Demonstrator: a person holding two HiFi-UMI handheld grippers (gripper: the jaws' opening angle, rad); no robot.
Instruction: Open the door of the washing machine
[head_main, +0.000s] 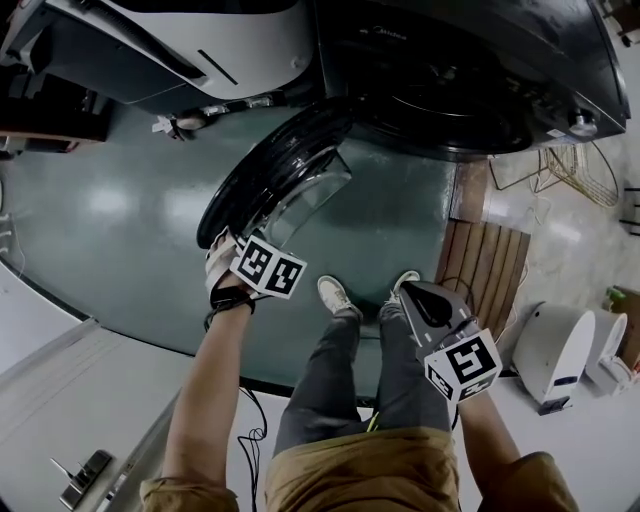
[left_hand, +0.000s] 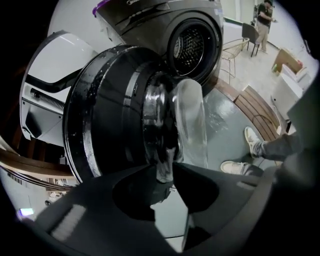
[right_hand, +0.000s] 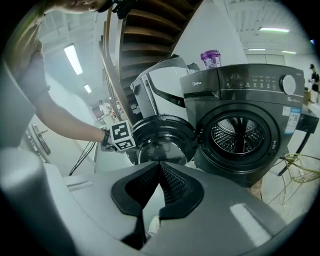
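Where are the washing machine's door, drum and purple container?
door (right_hand: 164, 124): right gripper view, black outer rim.
drum (right_hand: 224, 135): right gripper view, perforated inner wall.
purple container (right_hand: 210, 59): right gripper view, its side.

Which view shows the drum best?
Right gripper view: the drum faces it squarely. Left gripper view catches it small, oblique, beyond the open door; head view sees only its dark opening from above.

A glossy green floor (head_main: 110, 210) is seen, and a slatted wooden board (head_main: 487, 262) is laid on it. A wire-frame chair (head_main: 578, 168) is placed nearby. Long ceiling lamps (right_hand: 73, 58) are lit.
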